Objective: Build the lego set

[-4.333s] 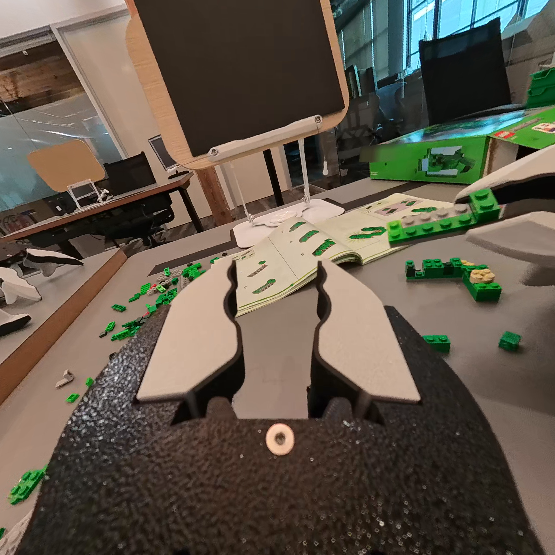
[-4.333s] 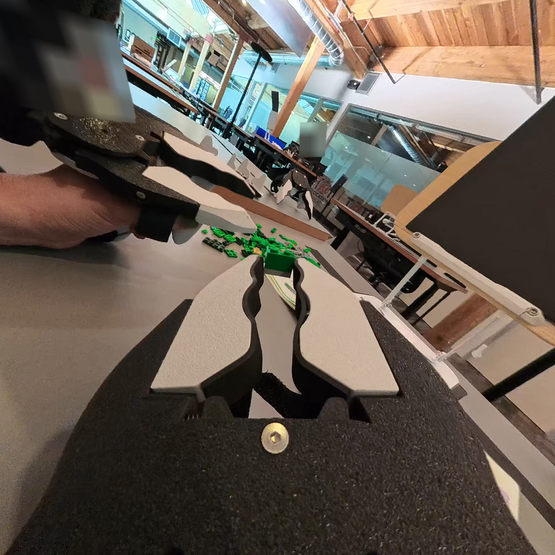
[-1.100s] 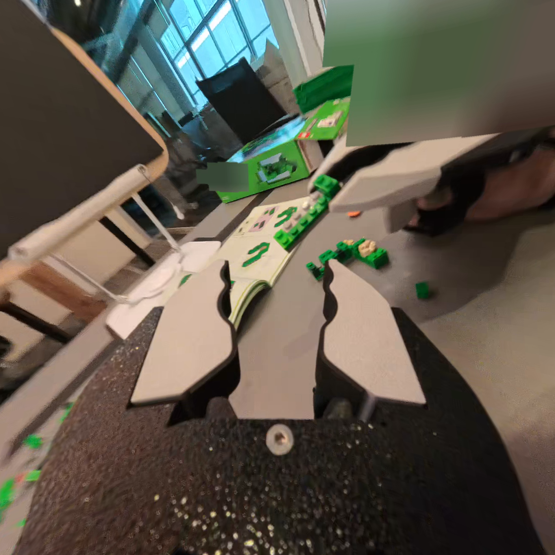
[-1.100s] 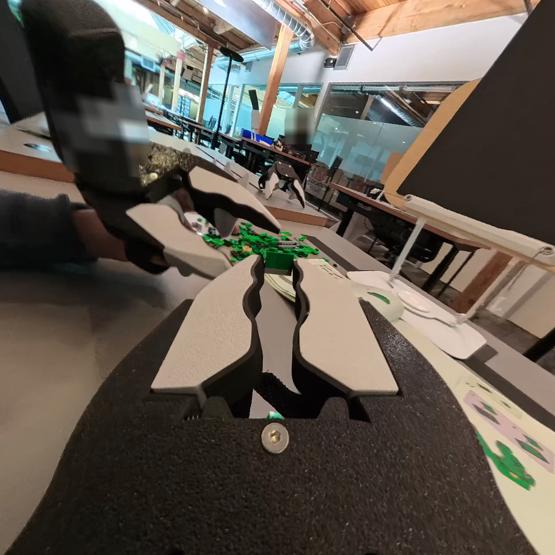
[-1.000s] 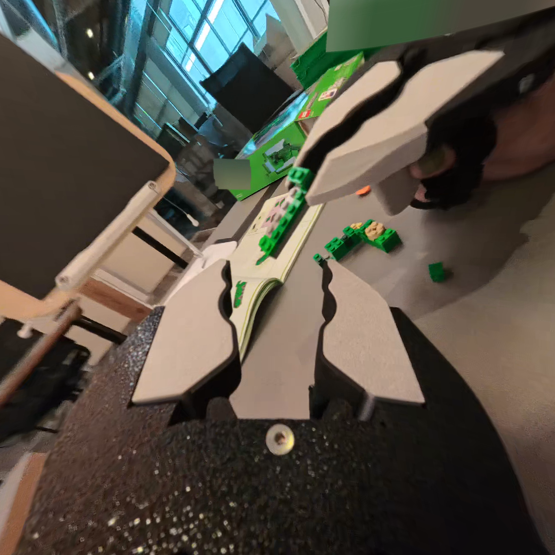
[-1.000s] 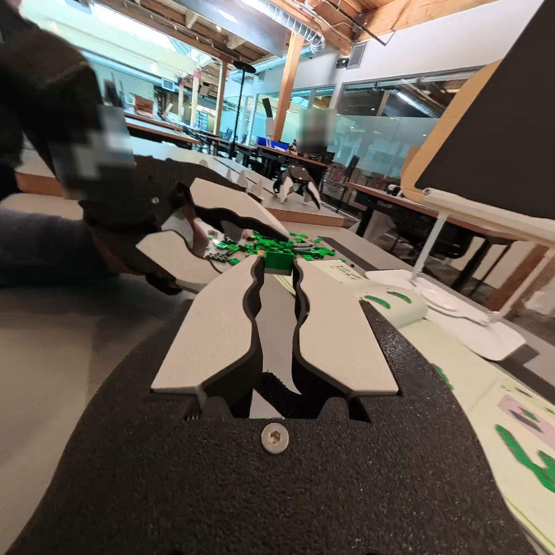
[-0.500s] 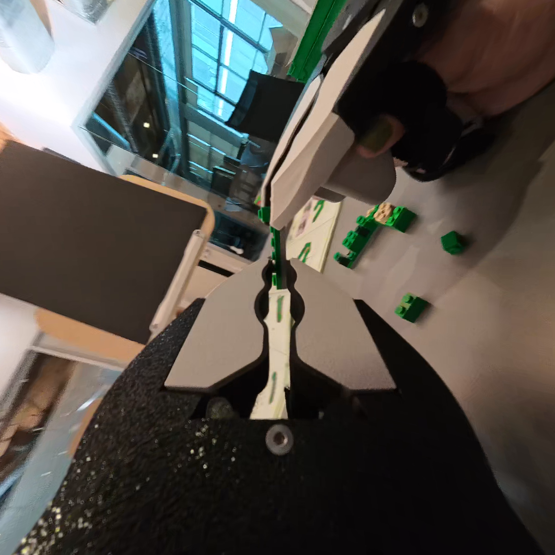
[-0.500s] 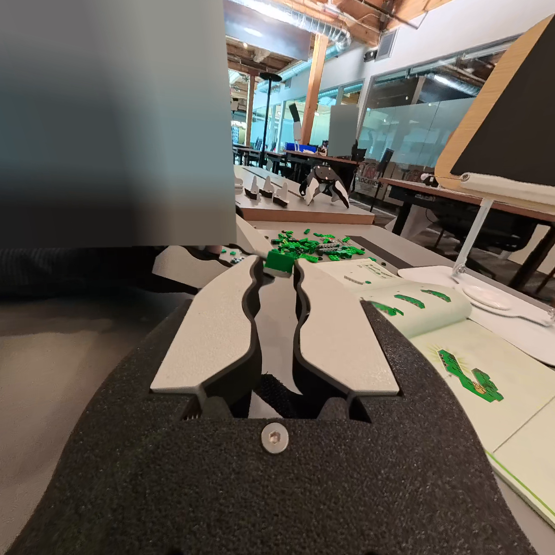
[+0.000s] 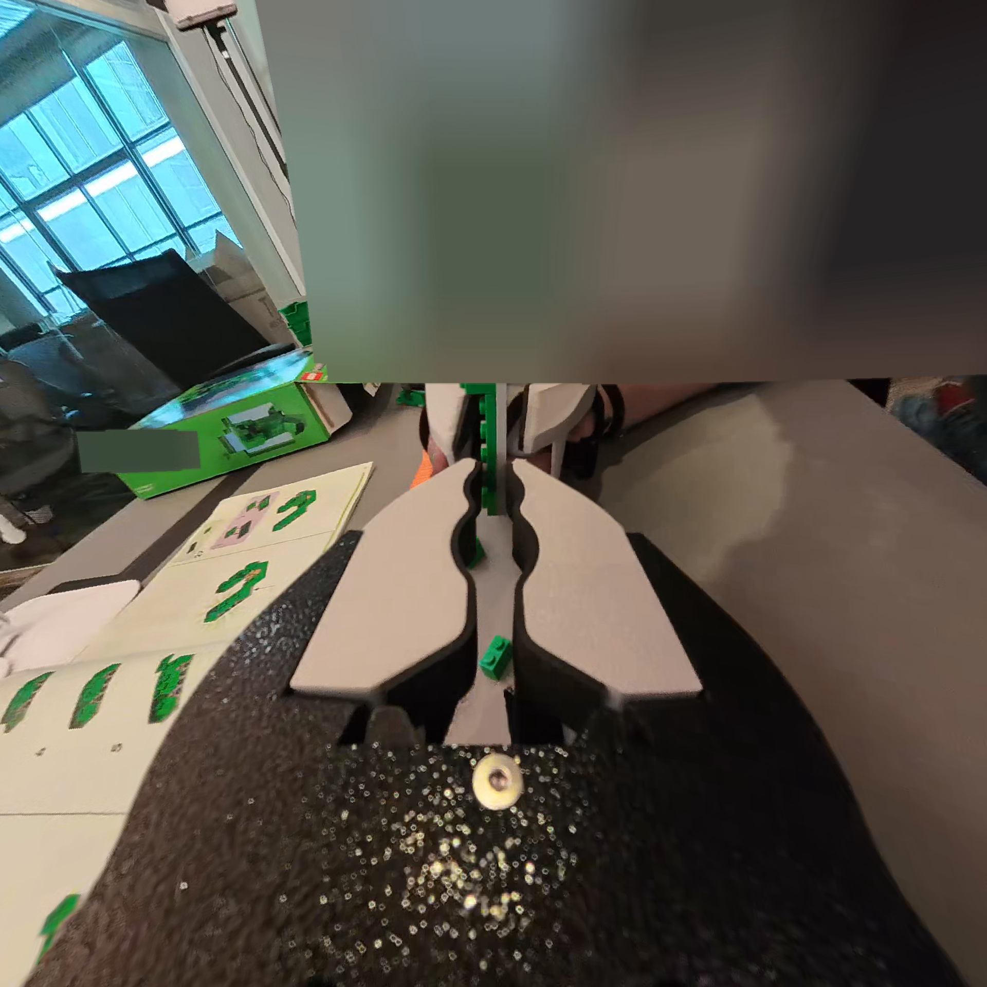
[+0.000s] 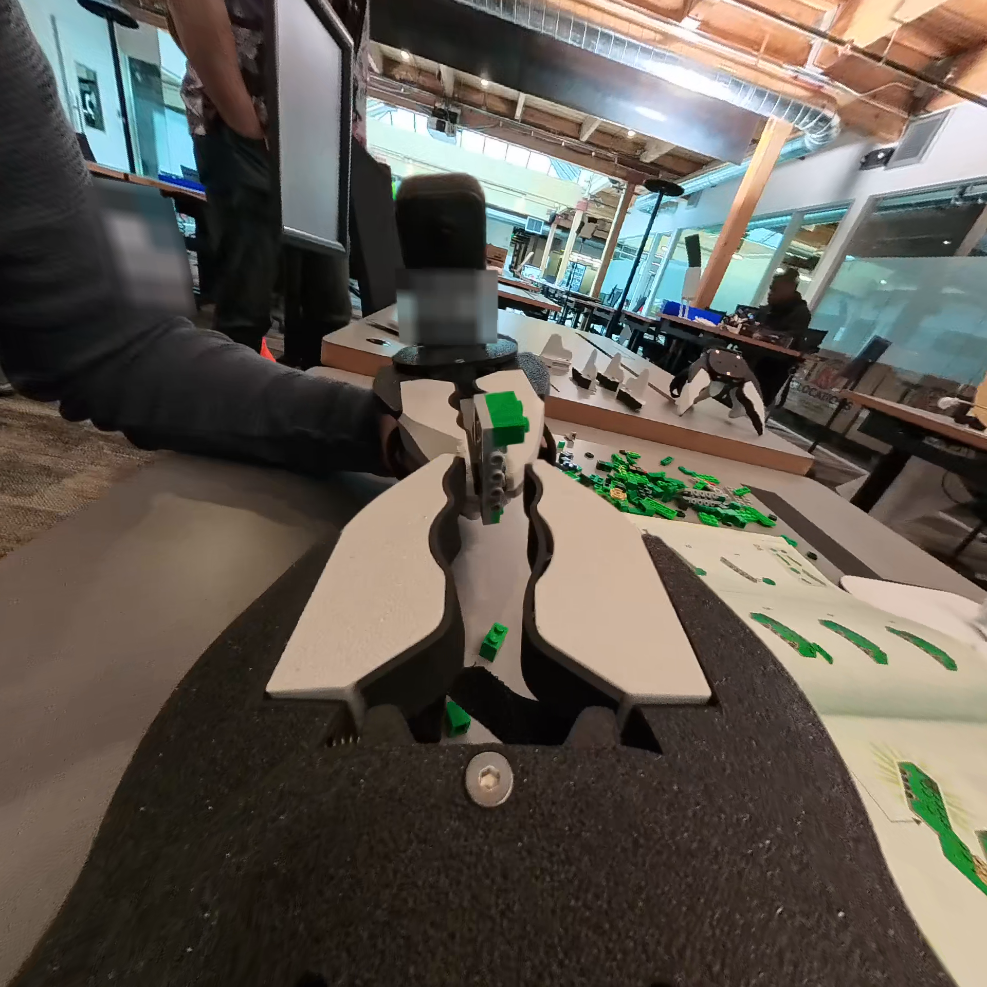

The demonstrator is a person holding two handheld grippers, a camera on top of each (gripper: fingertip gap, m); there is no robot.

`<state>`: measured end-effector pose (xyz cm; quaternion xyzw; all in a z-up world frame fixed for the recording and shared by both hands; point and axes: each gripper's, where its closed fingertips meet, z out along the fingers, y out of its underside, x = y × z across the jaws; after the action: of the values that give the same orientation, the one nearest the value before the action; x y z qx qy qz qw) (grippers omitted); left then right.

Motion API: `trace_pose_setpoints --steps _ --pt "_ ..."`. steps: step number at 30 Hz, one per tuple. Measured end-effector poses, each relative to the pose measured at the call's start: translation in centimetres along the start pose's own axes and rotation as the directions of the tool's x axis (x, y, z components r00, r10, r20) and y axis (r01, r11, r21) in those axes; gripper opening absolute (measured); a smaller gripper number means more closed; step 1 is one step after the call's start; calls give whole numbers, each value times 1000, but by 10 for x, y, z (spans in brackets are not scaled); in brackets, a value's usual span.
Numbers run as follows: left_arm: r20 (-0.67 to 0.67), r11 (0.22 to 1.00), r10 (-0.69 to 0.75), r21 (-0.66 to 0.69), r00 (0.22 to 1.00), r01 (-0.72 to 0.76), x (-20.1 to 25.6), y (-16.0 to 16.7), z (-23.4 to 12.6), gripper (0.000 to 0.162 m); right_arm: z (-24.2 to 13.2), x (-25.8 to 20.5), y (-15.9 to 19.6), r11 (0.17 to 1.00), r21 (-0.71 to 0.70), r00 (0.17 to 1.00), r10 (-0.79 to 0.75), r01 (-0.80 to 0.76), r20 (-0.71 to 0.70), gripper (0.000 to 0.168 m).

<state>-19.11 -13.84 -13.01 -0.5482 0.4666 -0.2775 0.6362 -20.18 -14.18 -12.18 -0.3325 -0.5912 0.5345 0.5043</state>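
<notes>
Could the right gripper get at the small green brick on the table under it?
Probably yes: the right gripper looks open, and the small green brick lies on bare table below. Only the lego strip held by the left gripper stands between its tips.

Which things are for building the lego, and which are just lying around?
For the build: green-and-grey lego strip, left gripper holding it, right gripper, instruction booklet, pile of loose bricks.
Just lying about: green box, spare gripper on the next table.
</notes>
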Motion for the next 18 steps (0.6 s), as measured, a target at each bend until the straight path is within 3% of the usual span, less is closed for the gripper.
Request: trace_pose_setpoints --steps 2,6,10,14,18 --pt "-12 1000 -22 9 1000 22 1 0 0 7 0 -1 -1 1000 7 1000 -2 2 4 9" --pt "21 998 -57 11 998 57 -5 1 1 7 -1 3 -1 1000 2 1000 14 -14 -14 8" --pt "186 999 -27 -24 982 32 -28 8 -4 28 -8 21 -6 999 14 987 -36 39 -155 8" --pt "308 999 4 -39 951 9 -45 10 -13 34 -20 53 6 968 -166 883 -243 191 -401 8" --pt "369 999 -6 -41 930 23 -53 11 -17 35 -22 62 15 894 -338 779 -430 296 -456 8"
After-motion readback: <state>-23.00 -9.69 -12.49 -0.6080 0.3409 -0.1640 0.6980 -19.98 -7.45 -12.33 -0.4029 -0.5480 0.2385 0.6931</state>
